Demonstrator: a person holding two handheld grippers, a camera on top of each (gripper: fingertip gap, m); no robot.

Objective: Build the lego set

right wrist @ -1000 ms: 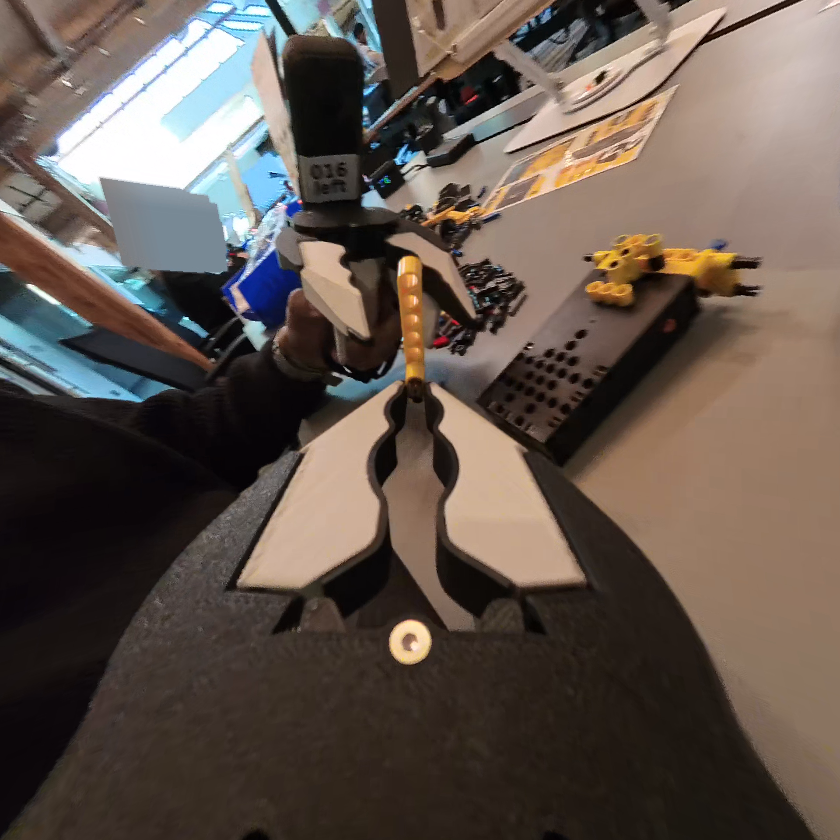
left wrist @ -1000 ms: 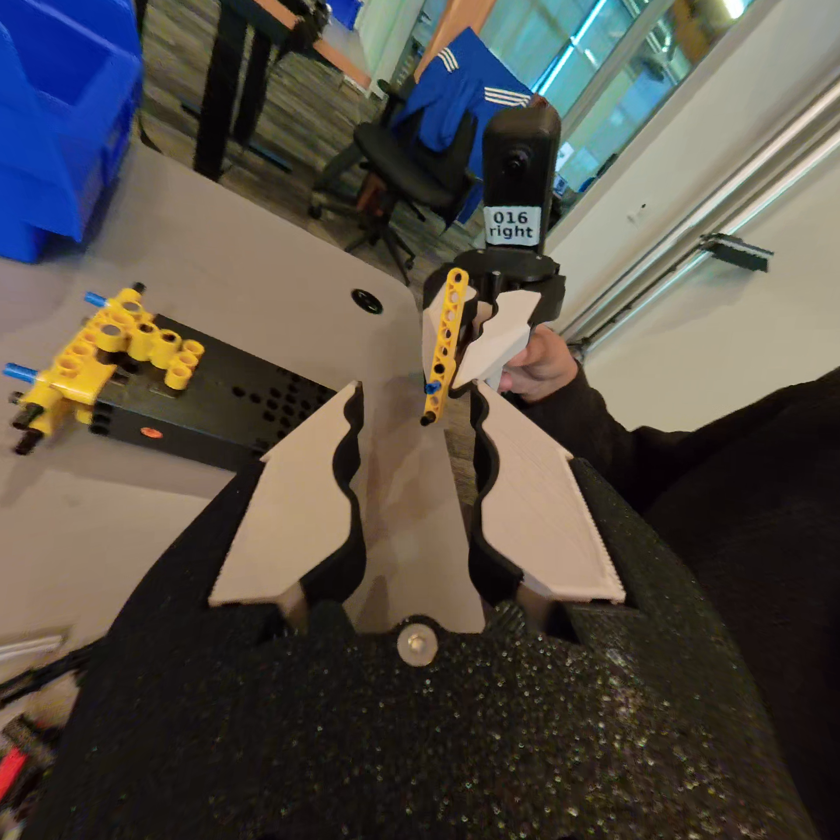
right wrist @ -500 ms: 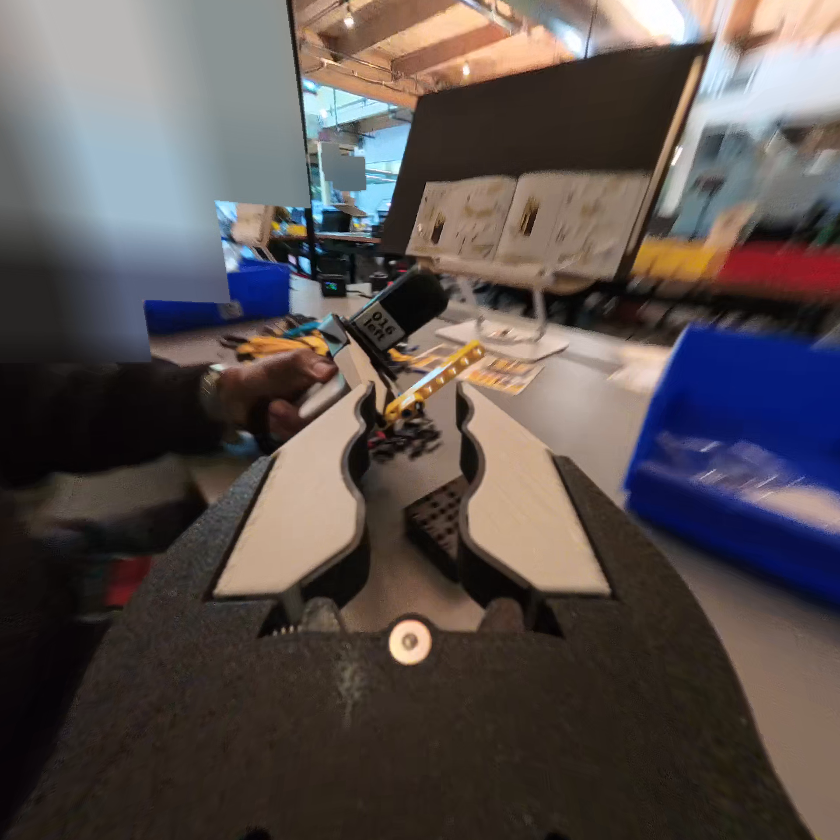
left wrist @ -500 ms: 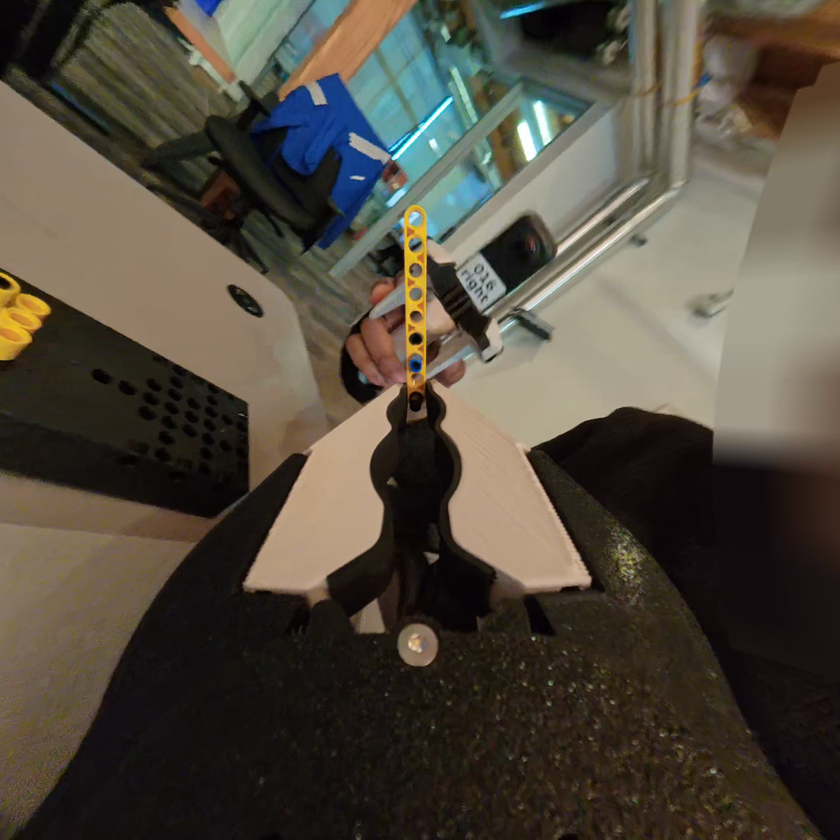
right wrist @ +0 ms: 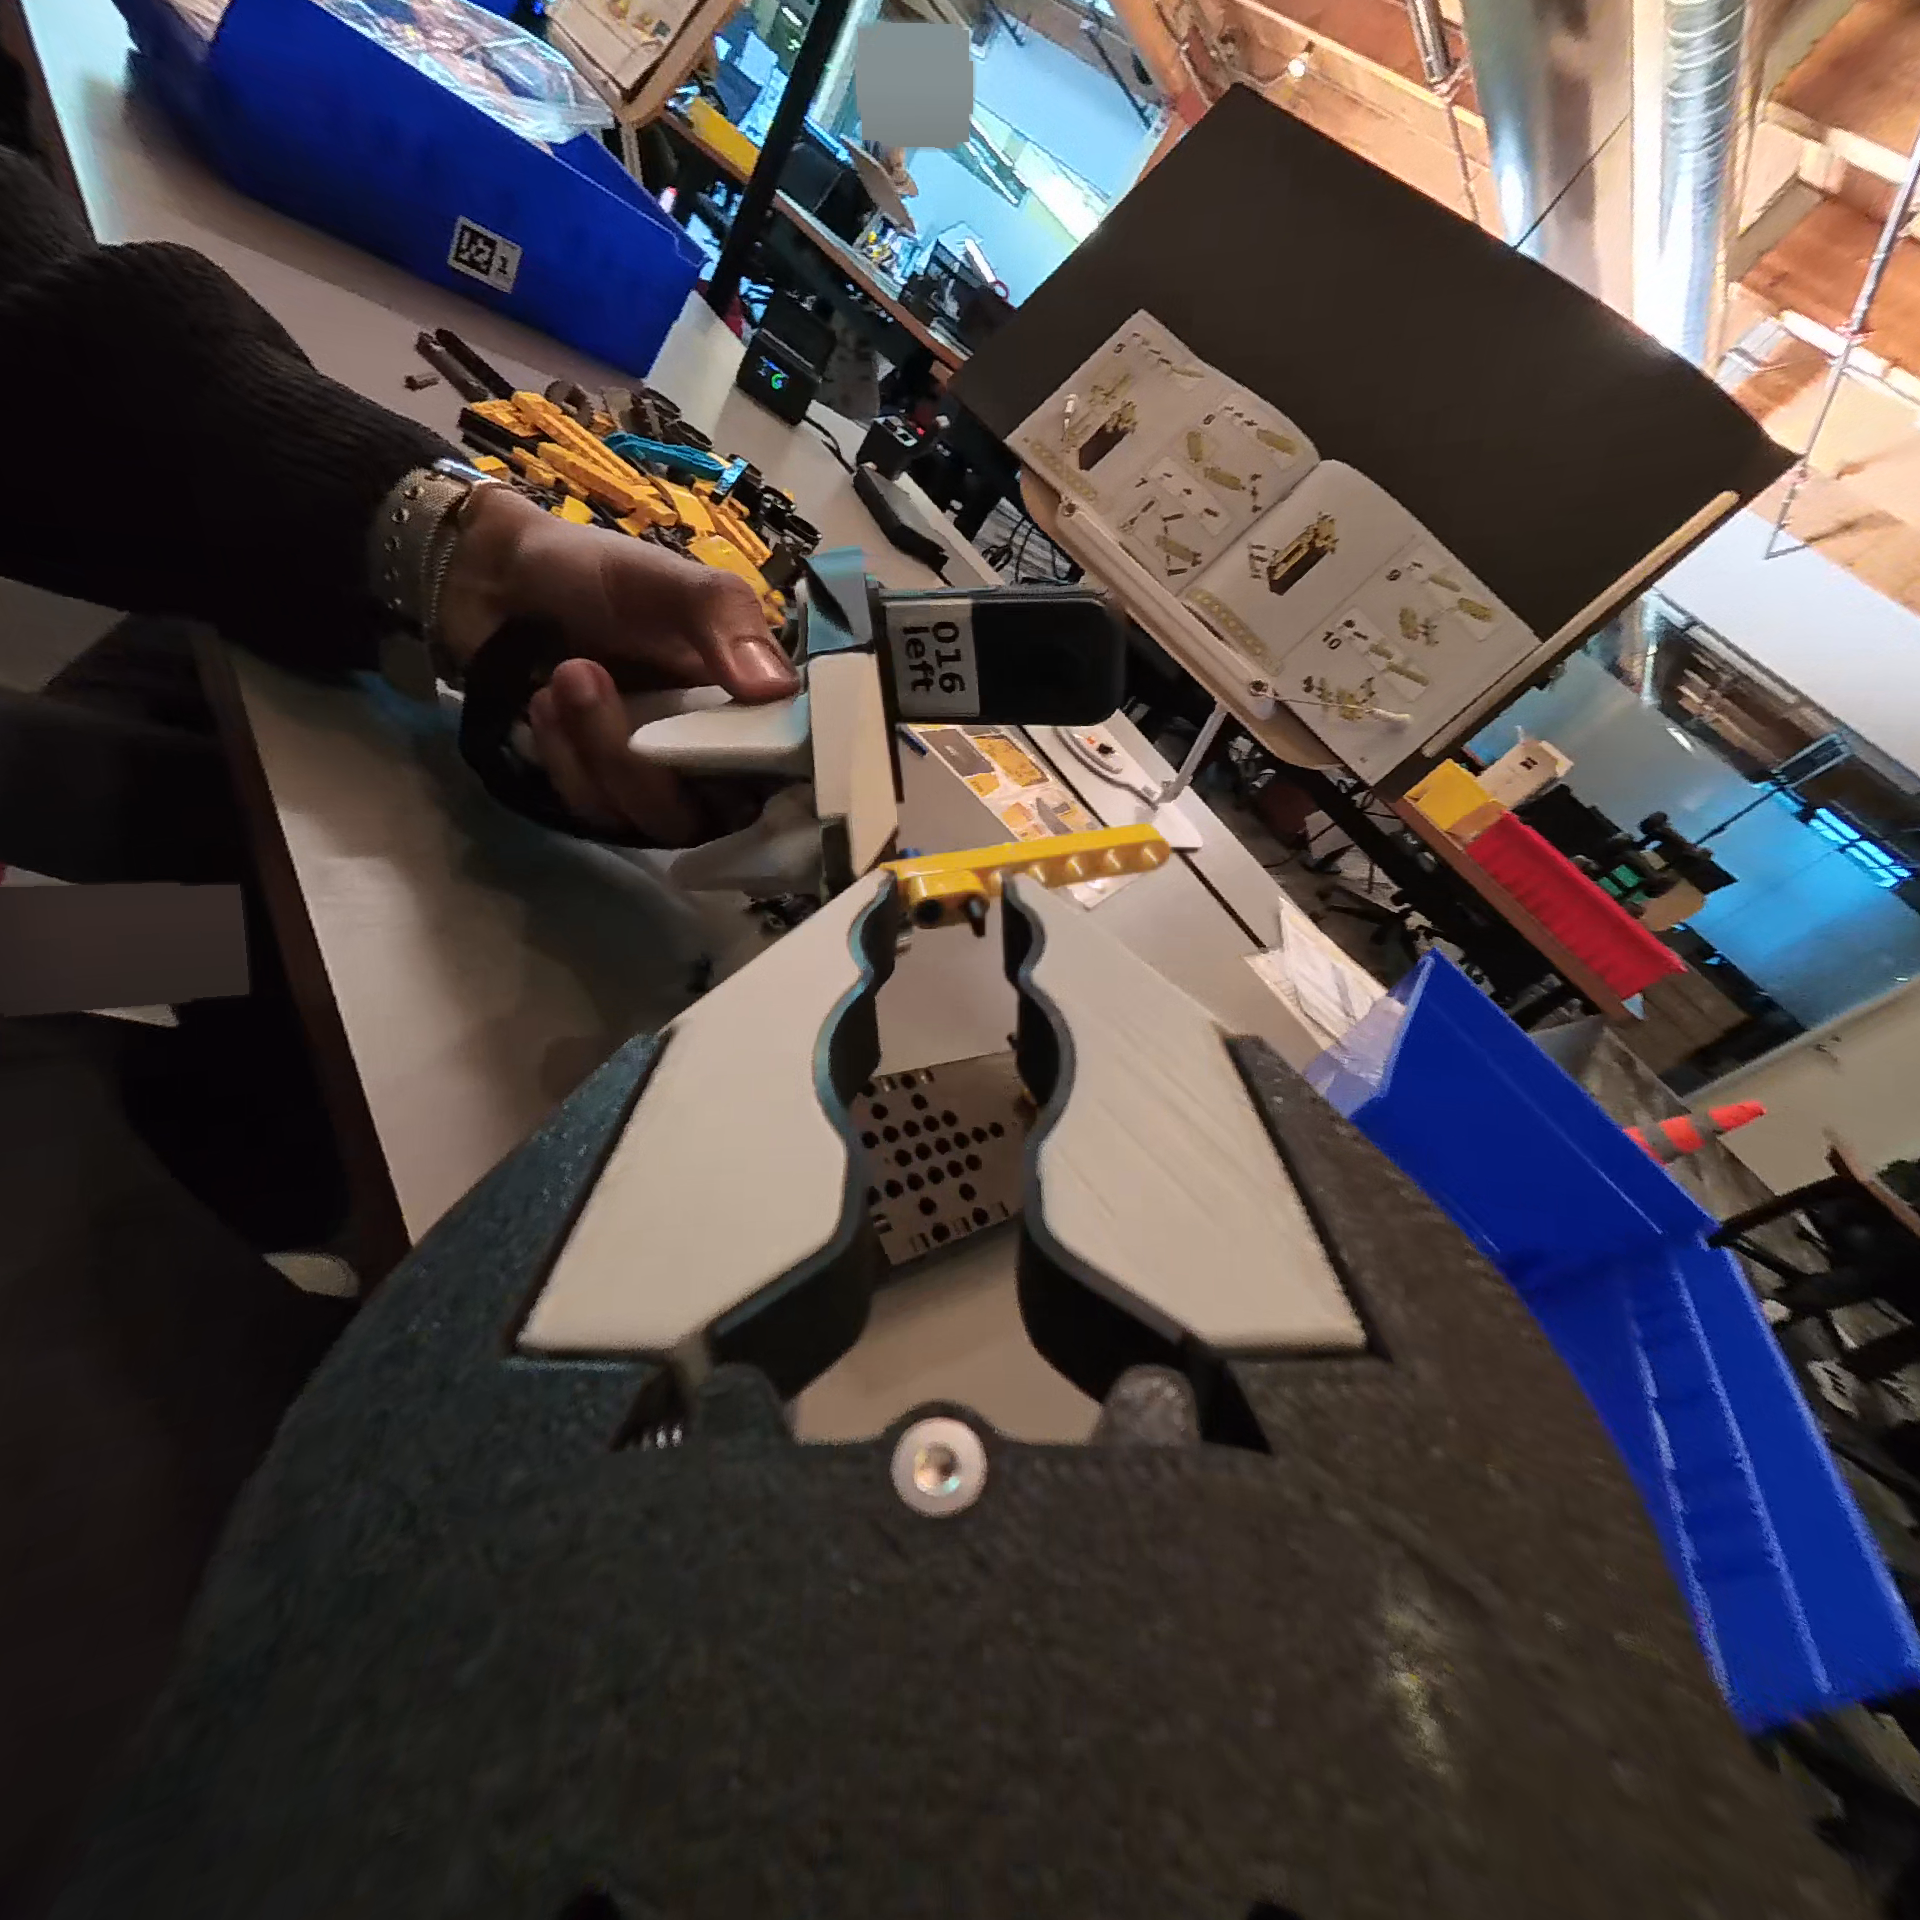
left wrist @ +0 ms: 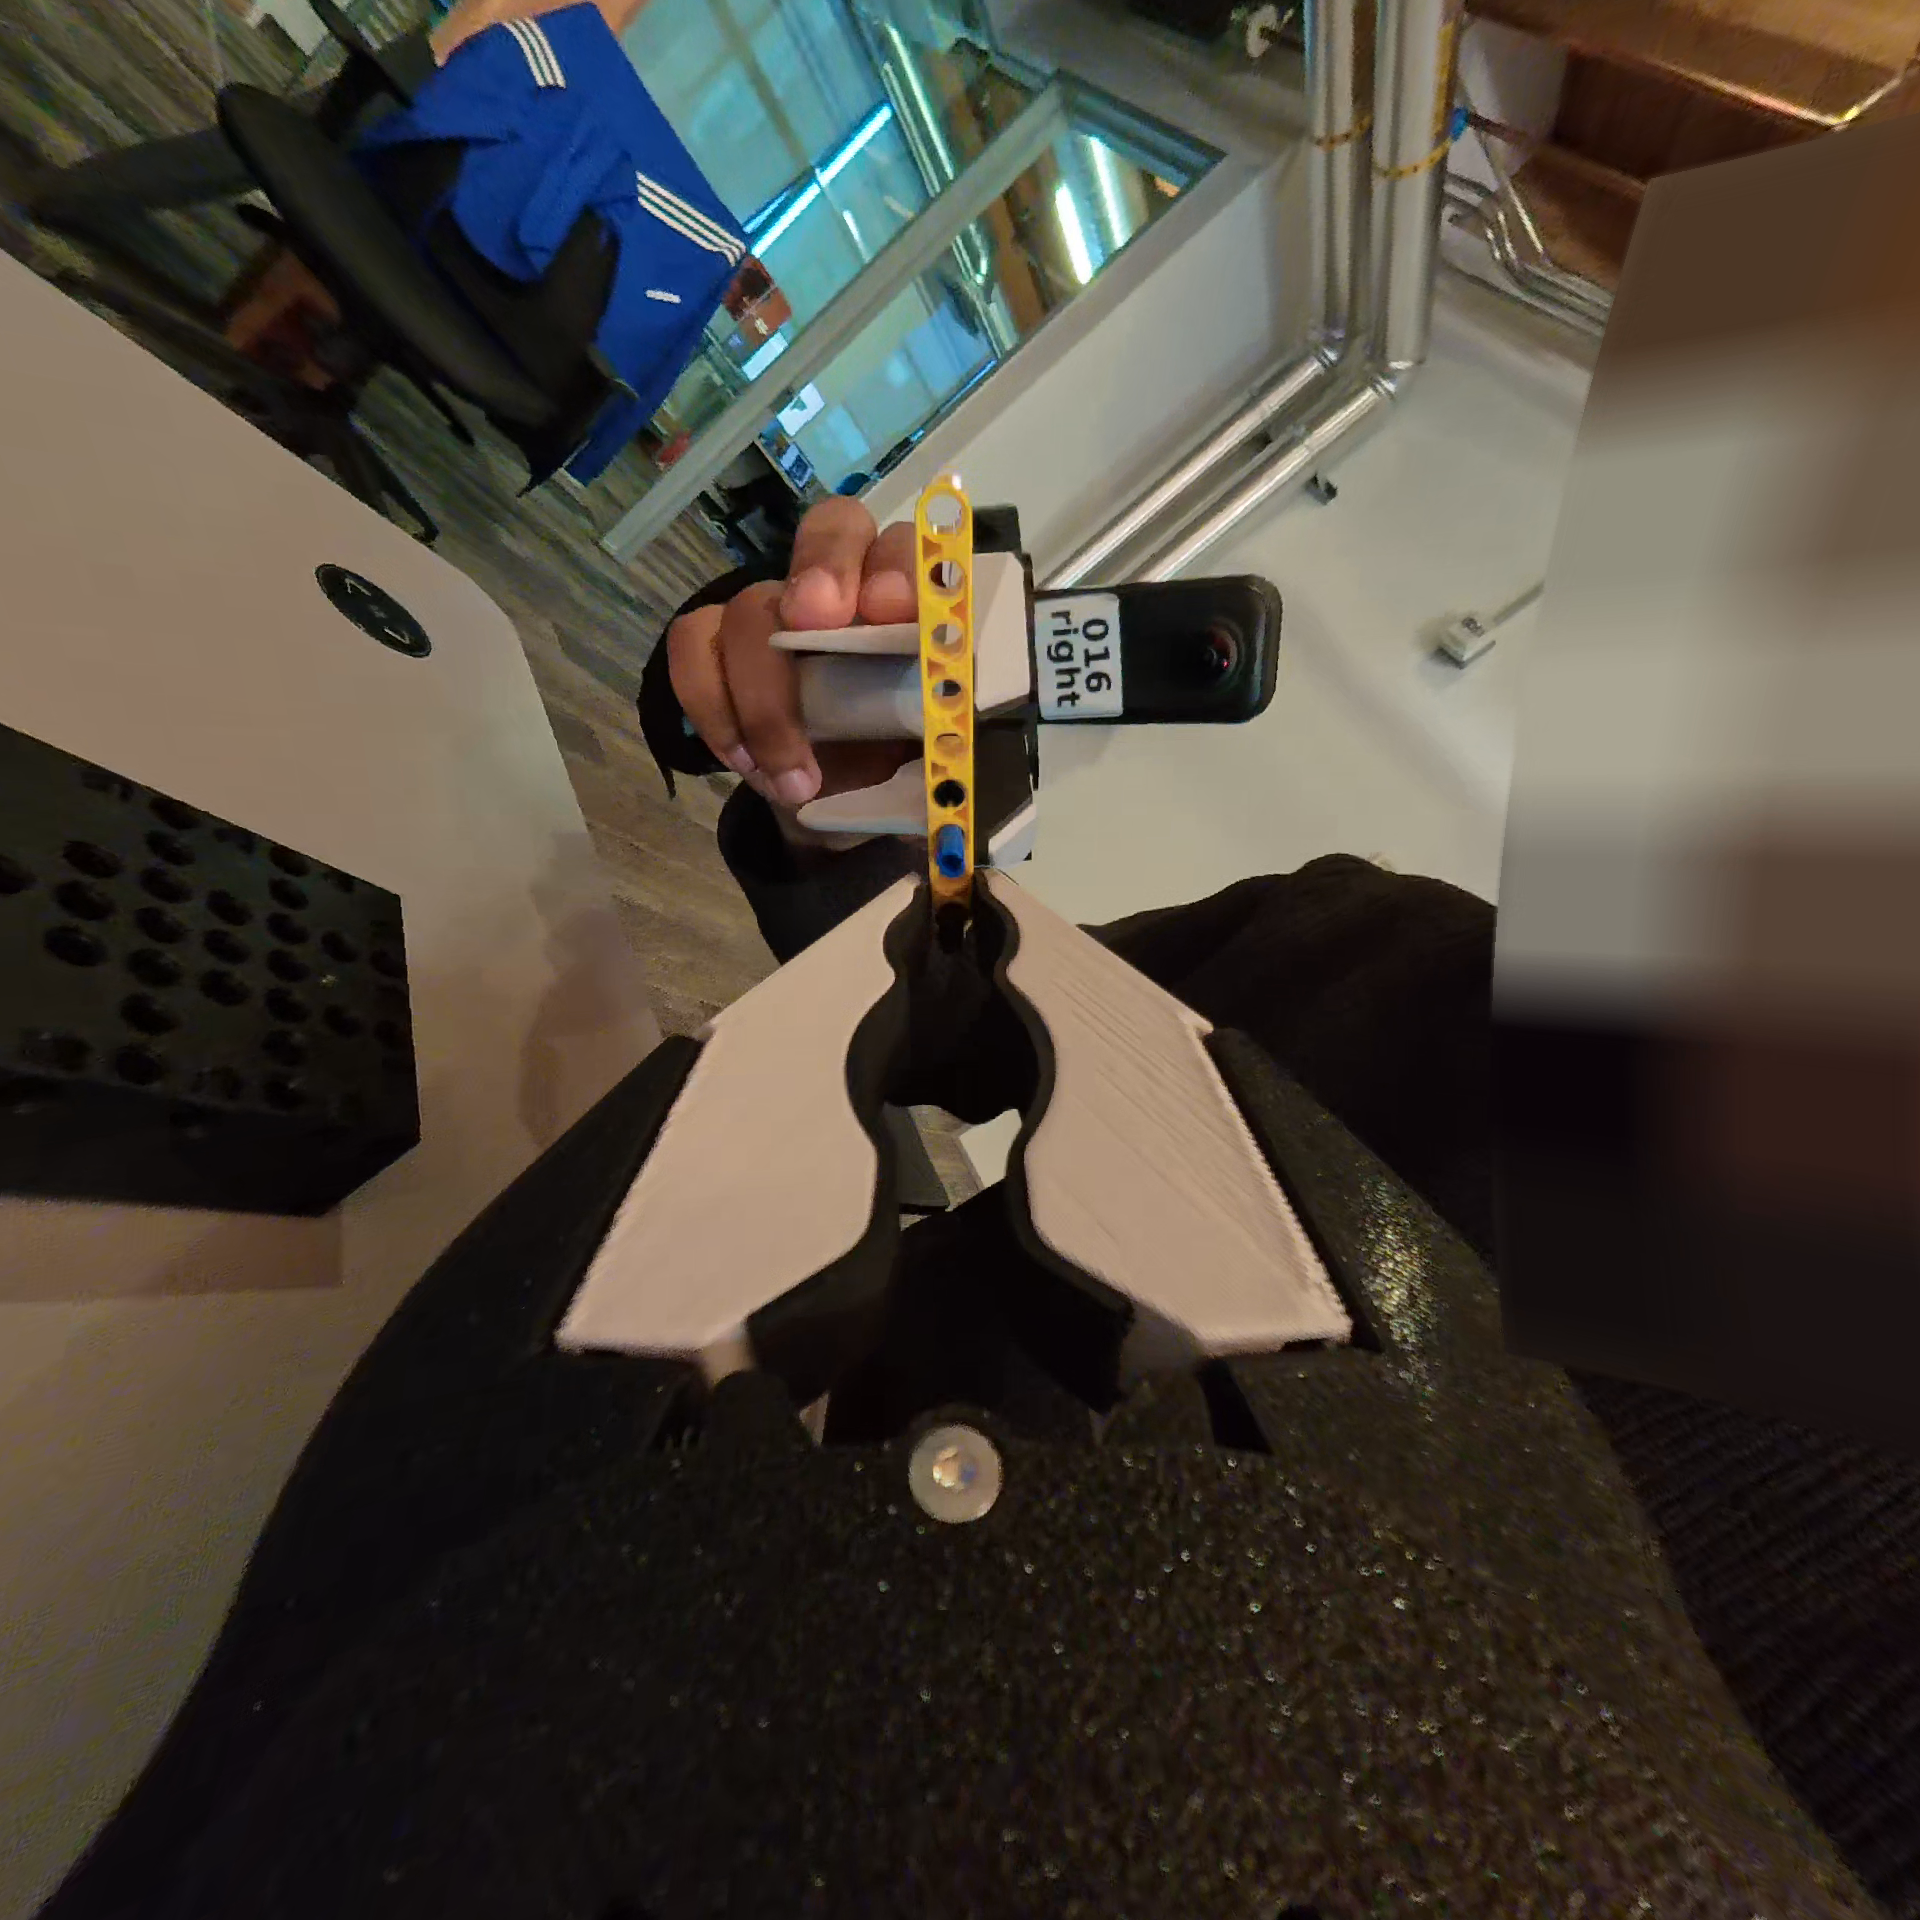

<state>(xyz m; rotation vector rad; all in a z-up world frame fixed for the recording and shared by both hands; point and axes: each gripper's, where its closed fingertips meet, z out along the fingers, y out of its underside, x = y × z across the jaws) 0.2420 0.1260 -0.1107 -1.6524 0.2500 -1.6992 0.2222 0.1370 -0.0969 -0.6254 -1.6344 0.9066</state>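
My left gripper [left wrist: 951, 896] is shut on one end of a long yellow beam with holes [left wrist: 943, 665]. The beam stands straight out from the fingertips, with a blue pin [left wrist: 948, 844] just past them. In the right wrist view the same beam [right wrist: 1049, 862] lies crosswise, held by the left gripper [right wrist: 854, 769]. My right gripper [right wrist: 948, 906] is open. The beam's pinned end [right wrist: 940, 902] sits between its spread fingertips without being clamped. In the left wrist view the right gripper [left wrist: 883, 727] is behind the beam, with its fingers apart.
A black perforated block [left wrist: 156, 987] sits on the grey table [left wrist: 208, 499] and also shows in the right wrist view [right wrist: 935, 1153]. A blue bin [right wrist: 1558, 1247] is at the right. An open instruction booklet [right wrist: 1278, 520] stands behind. Loose yellow and black parts [right wrist: 623, 468] lie far left. The grippers are tip to tip, or close to it.
A second ago my right gripper held the beam and my left was open. My left gripper shut on the beam's end, my right let go, and both turned in the air.
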